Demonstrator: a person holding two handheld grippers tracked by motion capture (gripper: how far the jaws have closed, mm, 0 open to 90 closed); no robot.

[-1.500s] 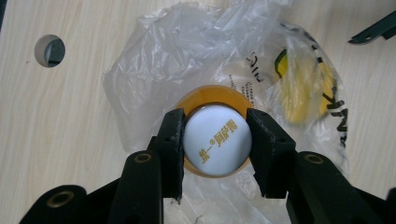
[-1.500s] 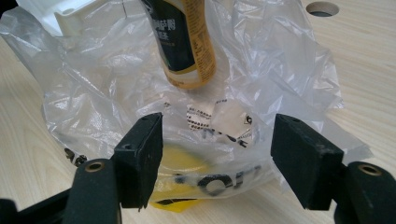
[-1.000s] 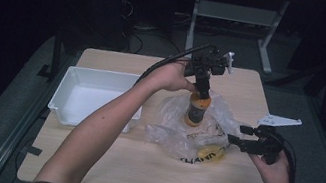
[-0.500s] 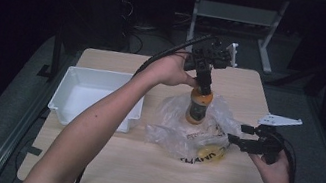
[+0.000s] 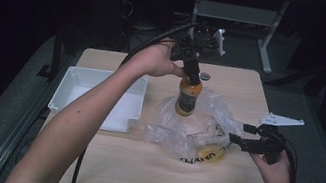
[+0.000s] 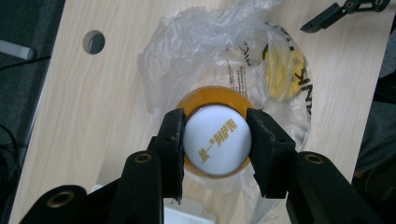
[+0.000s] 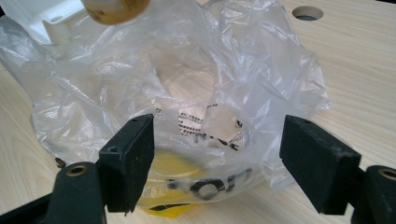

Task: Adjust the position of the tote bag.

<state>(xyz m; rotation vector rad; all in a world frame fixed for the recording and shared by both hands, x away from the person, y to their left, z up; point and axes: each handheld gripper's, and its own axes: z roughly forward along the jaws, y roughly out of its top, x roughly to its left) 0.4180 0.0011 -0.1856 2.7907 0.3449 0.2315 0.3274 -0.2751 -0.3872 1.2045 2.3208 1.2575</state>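
The desk [image 5: 137, 168] carried a white tray [image 5: 99, 98], apparently holding nothing, and beside it a crumpled clear plastic bag [image 5: 200, 128] with a yellow item [image 5: 213, 153] lying inside. An orange bottle [image 5: 188, 96] hung upright over the bag's open mouth, the left gripper [image 6: 215, 140] clamping its fingers on the white cap [image 6: 217, 140]. The right gripper [image 7: 217, 154] sat at the bag's edge, its fingers just opened wide, pads off the plastic.

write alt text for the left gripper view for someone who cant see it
Seen from above, the left hand-held gripper clamps the white cap of an orange bottle over a crumpled clear plastic bag. The bag lies on a light wooden table, with something yellow inside it.
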